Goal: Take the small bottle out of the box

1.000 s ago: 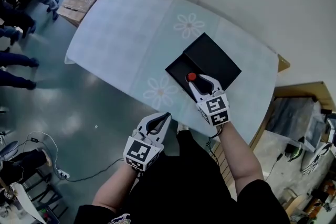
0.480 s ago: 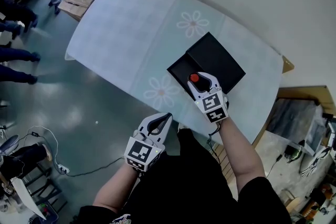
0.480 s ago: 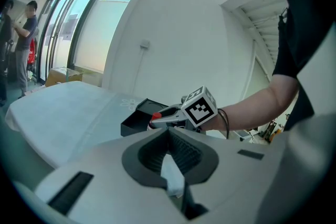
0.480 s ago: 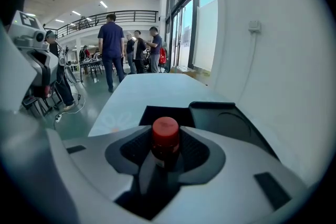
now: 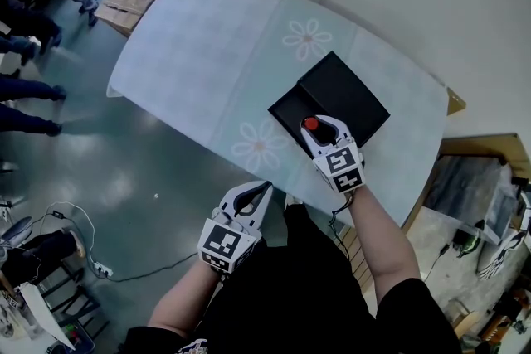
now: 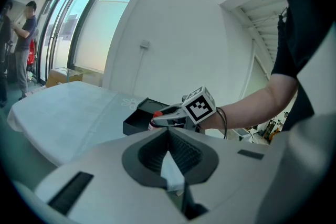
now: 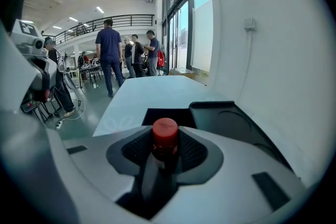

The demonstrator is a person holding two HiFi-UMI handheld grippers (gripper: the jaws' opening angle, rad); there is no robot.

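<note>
Closing on the small bottle (image 7: 165,140), the right gripper (image 5: 317,126) has its fingers drawing in from wide apart, and the ribbed pads appear to meet the dark body on both sides just under the red cap. The bottle stands upright between them at the near part of the open black box (image 5: 283,109), whose lid (image 5: 344,92) lies flat beyond. Whether its base still rests in the box or has cleared it, I cannot tell. The left gripper (image 5: 254,193) hangs below the near edge of the cloth-covered surface (image 5: 207,54), well apart from the box, its fingers together at the tips and holding nothing. The main hazard, as I judge it, is the hold itself: a round, smooth bottle caught between two pads could twist or squirt forward if the squeeze lands off centre or stops short of firm. A lift that is tilted rather than straight up could catch the base on the box wall and drag the light box along. It sits near the surface's edge with nothing steadying it, so a hard snag might pull it toward the drop. Too loose a grip would let the bottle fall back in.
</note>
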